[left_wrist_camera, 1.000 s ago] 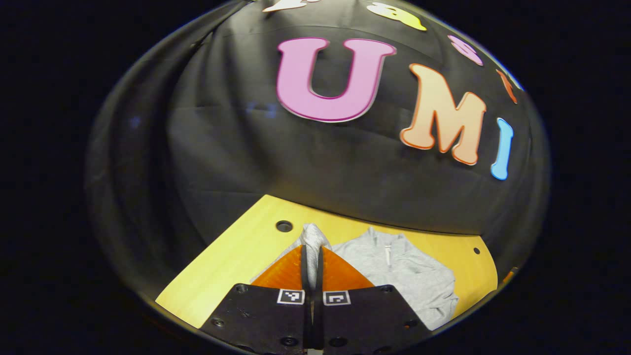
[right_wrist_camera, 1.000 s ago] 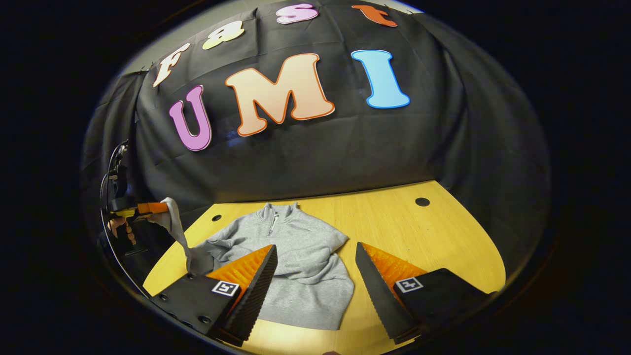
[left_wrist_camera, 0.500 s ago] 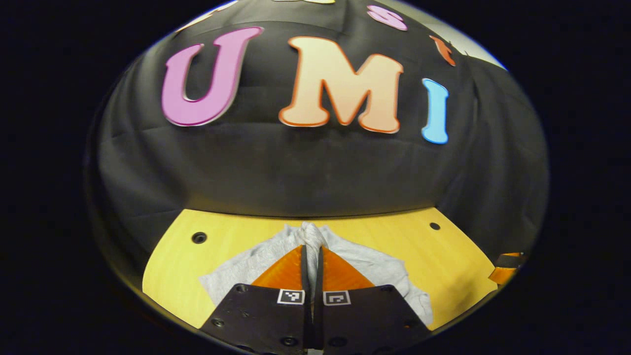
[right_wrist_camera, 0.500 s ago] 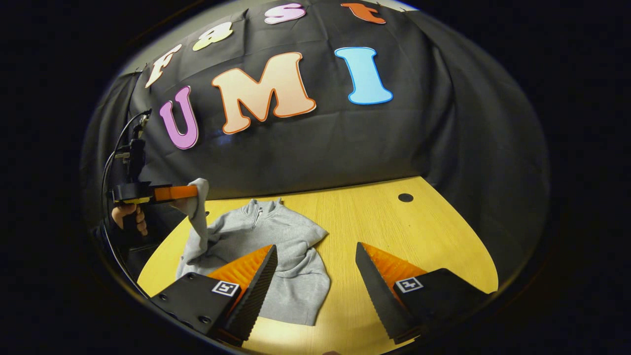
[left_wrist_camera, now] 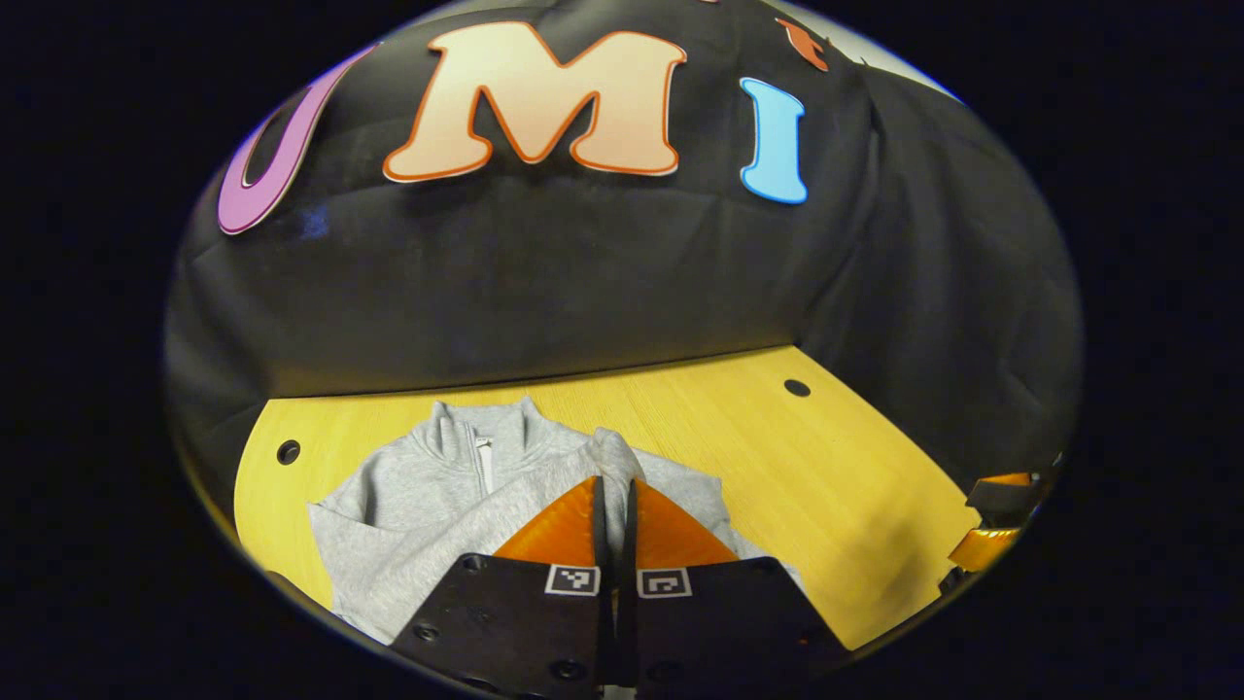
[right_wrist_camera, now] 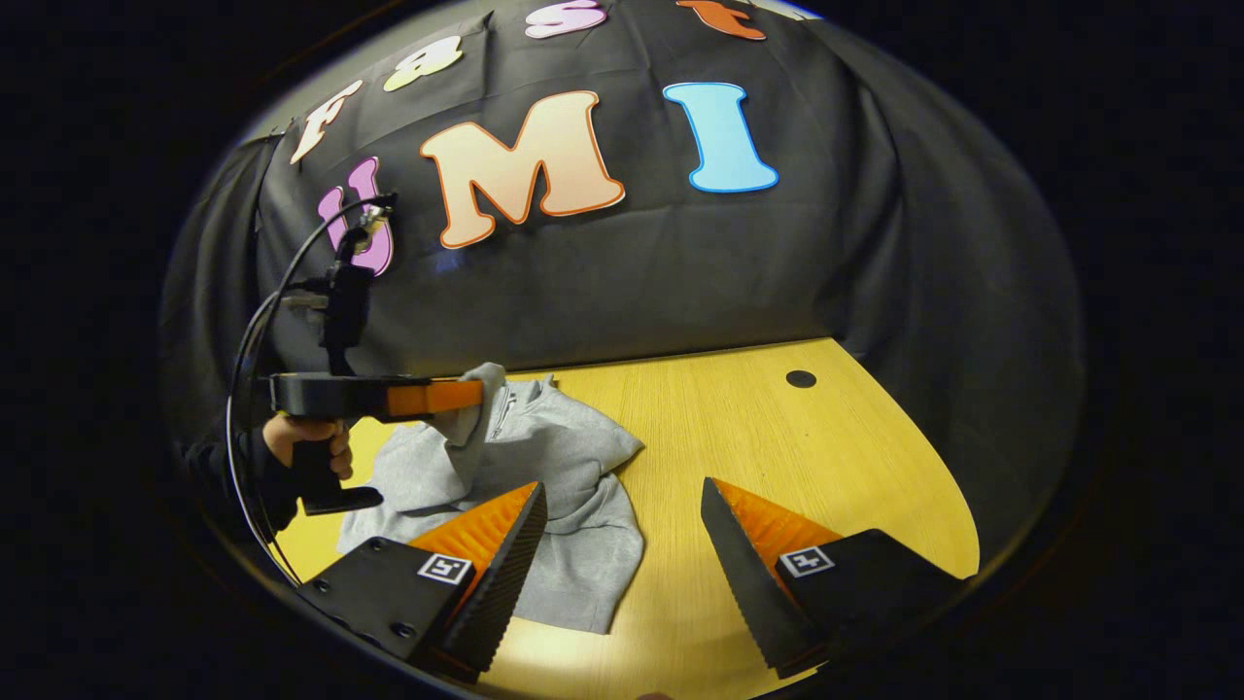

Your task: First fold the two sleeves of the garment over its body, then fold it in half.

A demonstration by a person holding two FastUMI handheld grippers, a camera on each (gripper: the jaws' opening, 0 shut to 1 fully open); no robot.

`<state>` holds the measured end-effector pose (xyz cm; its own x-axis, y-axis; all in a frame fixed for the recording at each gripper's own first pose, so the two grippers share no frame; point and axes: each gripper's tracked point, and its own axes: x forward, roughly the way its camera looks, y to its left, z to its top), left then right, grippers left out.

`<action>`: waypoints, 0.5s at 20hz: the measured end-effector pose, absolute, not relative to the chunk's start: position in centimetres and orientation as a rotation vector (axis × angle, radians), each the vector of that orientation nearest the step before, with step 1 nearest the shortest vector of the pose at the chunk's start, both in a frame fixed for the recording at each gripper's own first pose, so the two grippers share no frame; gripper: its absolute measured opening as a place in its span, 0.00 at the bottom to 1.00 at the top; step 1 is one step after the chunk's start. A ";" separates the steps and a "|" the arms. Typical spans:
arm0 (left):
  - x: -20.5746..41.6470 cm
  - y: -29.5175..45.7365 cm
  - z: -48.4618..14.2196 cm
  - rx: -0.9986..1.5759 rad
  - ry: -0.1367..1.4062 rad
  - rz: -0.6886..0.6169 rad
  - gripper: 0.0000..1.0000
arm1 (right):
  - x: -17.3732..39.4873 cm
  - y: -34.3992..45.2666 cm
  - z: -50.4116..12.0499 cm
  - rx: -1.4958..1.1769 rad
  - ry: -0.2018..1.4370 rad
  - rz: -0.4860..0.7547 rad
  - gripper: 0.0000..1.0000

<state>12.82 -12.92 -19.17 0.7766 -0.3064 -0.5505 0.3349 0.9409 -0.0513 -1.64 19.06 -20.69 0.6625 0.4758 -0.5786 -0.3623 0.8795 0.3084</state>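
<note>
A grey zip-neck sweatshirt [left_wrist_camera: 428, 486] [right_wrist_camera: 573, 467] lies on the yellow wooden table [left_wrist_camera: 826, 476] [right_wrist_camera: 777, 437]. My left gripper [left_wrist_camera: 614, 481] [right_wrist_camera: 476, 394] is shut on the cuff of one sleeve [left_wrist_camera: 614, 455] [right_wrist_camera: 481, 408], holding it lifted above the garment's chest near the collar [left_wrist_camera: 481, 433]. The other sleeve lies folded across the body in the right gripper view. My right gripper [right_wrist_camera: 622, 506] hovers open over the table at the sweatshirt's right edge, with nothing between its fingers; it also shows far right in the left gripper view [left_wrist_camera: 996, 525].
A hand [right_wrist_camera: 311, 437] grips the left gripper's handle, with a cable [right_wrist_camera: 262, 321] looping off it. Round holes [left_wrist_camera: 797, 388] [right_wrist_camera: 801, 378] [left_wrist_camera: 289, 451] sit in the tabletop near its back corners. Bare wood stretches right of the garment.
My left gripper has carried the sleeve cuff rightwards, from beyond the garment's left side to above its chest. The right gripper has stayed open in roughly the same place.
</note>
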 end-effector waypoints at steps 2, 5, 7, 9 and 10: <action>12.9 -13.8 -20.6 0.073 0.605 -0.363 0.00 | -1.8 19.5 -20.8 0.169 0.706 0.485 0.99; 12.6 -15.3 -22.2 0.065 0.630 -0.398 0.02 | -2.0 20.2 -21.2 0.167 0.714 0.501 0.99; 12.6 -16.3 -21.3 0.037 0.588 -0.424 0.10 | -2.2 20.6 -21.3 0.172 0.718 0.510 0.99; 12.8 -15.8 -19.1 0.047 0.511 -0.411 0.53 | -2.3 21.3 -21.5 0.178 0.723 0.518 0.99; 12.9 -15.1 -17.9 0.062 0.471 -0.398 0.75 | -2.5 21.6 -21.8 0.177 0.728 0.522 0.98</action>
<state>12.90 -15.13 -17.91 0.8156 -0.3593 -0.4535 0.3874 0.9213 -0.0332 -2.45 21.64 -21.76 0.6261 0.5124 -0.5877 -0.3925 0.8584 0.3303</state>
